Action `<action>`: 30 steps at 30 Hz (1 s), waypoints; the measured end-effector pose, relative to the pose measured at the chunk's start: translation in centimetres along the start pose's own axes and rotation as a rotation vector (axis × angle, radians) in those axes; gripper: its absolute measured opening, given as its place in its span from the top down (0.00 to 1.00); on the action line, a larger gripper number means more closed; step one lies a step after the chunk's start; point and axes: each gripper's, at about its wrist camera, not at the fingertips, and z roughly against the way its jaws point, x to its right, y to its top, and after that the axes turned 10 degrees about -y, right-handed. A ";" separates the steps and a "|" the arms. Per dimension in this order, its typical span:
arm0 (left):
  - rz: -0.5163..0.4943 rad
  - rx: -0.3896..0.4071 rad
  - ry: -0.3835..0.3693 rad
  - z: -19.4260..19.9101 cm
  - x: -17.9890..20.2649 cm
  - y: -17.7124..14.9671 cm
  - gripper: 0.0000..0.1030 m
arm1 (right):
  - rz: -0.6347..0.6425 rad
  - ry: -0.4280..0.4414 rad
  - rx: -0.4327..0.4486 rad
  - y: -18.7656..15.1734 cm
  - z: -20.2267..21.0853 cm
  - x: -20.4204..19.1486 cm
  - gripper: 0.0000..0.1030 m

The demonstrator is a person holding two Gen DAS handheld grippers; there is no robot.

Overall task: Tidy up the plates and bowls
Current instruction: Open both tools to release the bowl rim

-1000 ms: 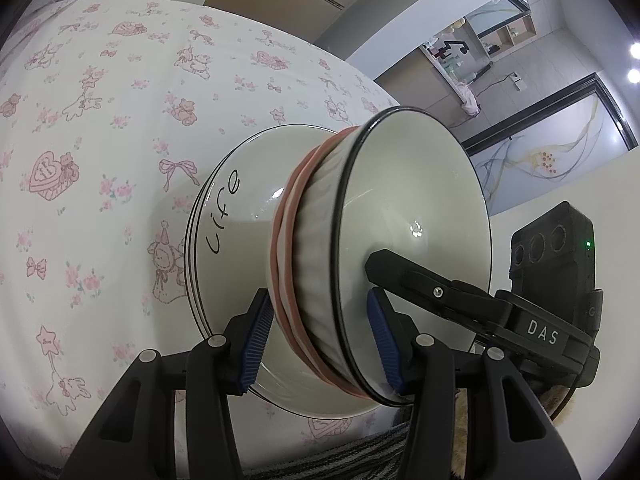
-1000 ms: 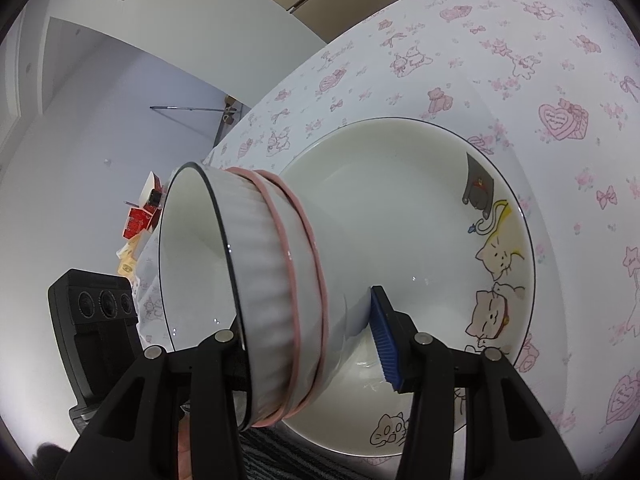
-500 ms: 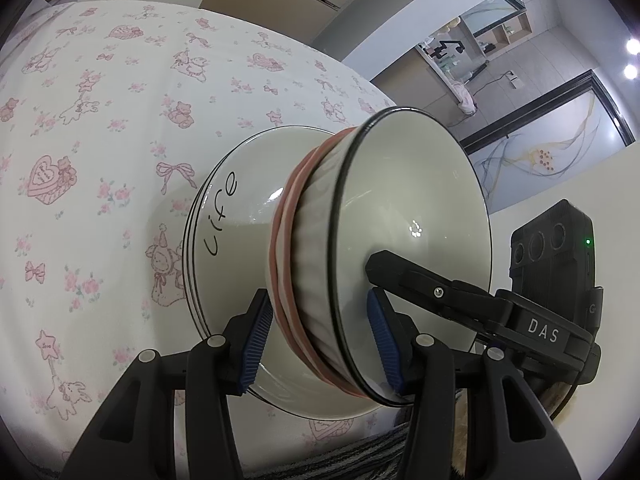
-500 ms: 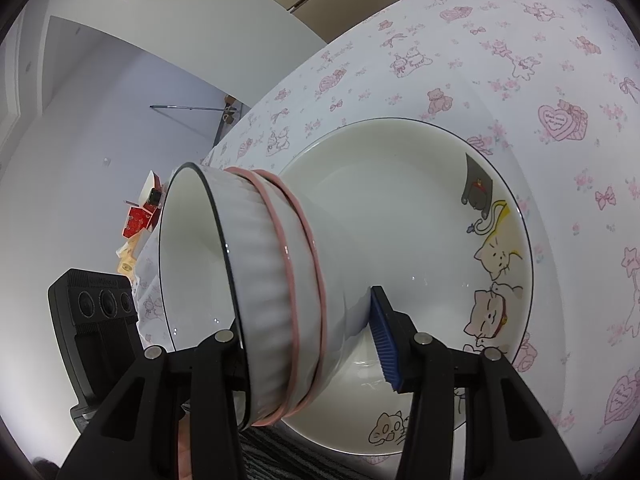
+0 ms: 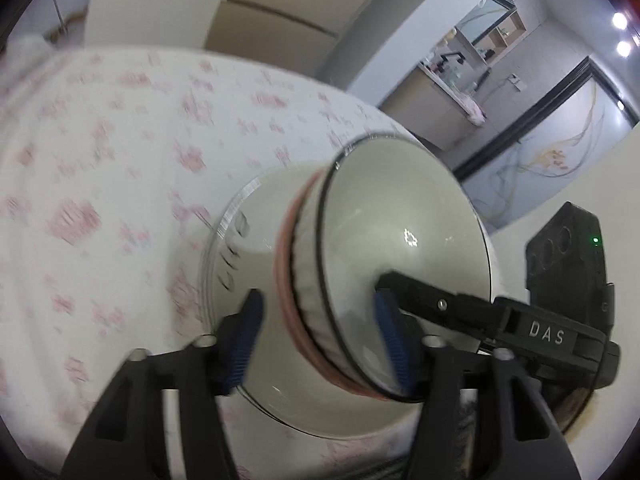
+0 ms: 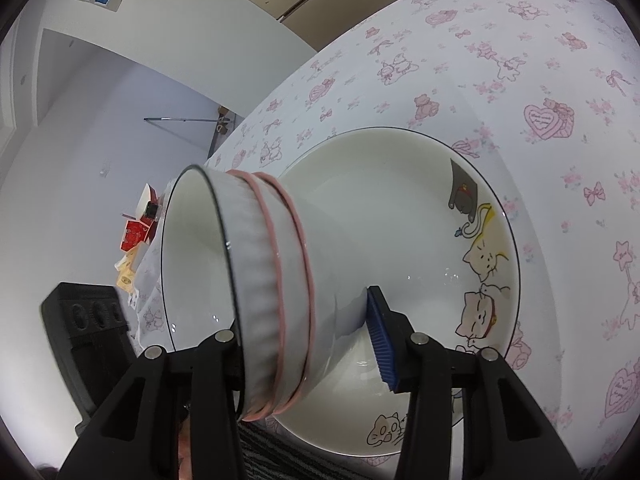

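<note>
Left wrist view is blurry, and it looks down at a slant over the left tongs (image 5: 316, 334). Their jaws have just been opening, with the stack of bowls (image 5: 344, 276) between them; the left blue pad (image 5: 246, 340) stands clear of the stack, so these tongs are spread and do not pinch. The stack has a white ribbed bowl with a dark rim on top and pink-rimmed bowls under it. It sits in a big white plate (image 5: 240, 268) with black writing, on a surface (image 5: 100, 168) covered in a white cloth with pink pictures. The right tongs (image 5: 404, 284) reach into the top bowl from the side. Right wrist view also looks down at a slant. Here the right tongs (image 6: 304, 340) pinch the stack of bowls (image 6: 256, 280), with one finger inside the top bowl and the blue pad (image 6: 380, 340) pressed on the outside. The plate (image 6: 400, 208) under them shows cartoon cats. A black box (image 6: 84, 320) sits at the left, and red boxes (image 6: 136, 232) lie far off.
</note>
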 end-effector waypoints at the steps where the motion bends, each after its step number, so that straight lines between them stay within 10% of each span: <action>1: -0.001 0.007 0.005 0.1 -0.1 0.0 0.33 | 0.004 -0.011 0.003 -0.1 0.0 -0.1 0.58; 6: 0.021 0.009 -0.019 0.0 -0.6 0.1 0.34 | 0.021 -0.028 0.019 -0.1 0.0 -0.2 0.58; 11: -0.024 0.056 0.008 0.7 0.2 0.1 0.58 | 0.108 -0.156 0.218 -0.4 3.1 -1.3 0.48; 18: -0.028 0.066 0.002 1.1 0.6 -0.1 0.58 | 0.085 -0.125 0.181 0.0 3.0 -0.6 0.48; 30: -0.312 0.421 0.233 6.5 6.0 -2.7 0.25 | 0.301 -0.269 0.485 -3.2 8.8 -4.1 0.41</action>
